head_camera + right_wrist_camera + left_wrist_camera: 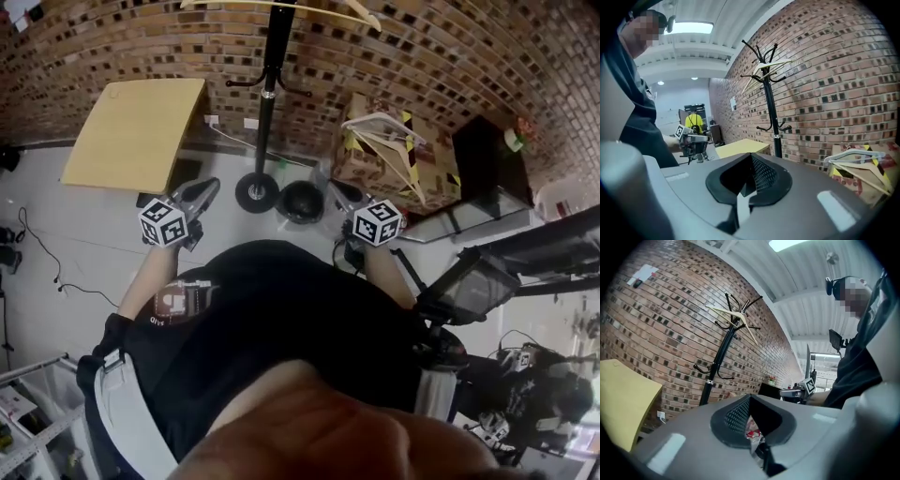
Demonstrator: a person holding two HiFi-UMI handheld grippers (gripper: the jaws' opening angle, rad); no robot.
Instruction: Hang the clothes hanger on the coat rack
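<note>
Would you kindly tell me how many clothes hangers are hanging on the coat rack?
1: a pale wooden hanger on the top hooks of the coat rack. Several spare hangers lie in the cardboard box beside it; some there may be hidden.

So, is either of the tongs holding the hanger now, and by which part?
Nothing is held. Left tongs and right tongs are both shut and empty; the wooden hanger already hangs on the coat rack.

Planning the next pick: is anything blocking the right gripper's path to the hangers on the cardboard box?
Nothing visible does. The hangers lie exposed atop the box, ahead and right of the shut right gripper.
</note>
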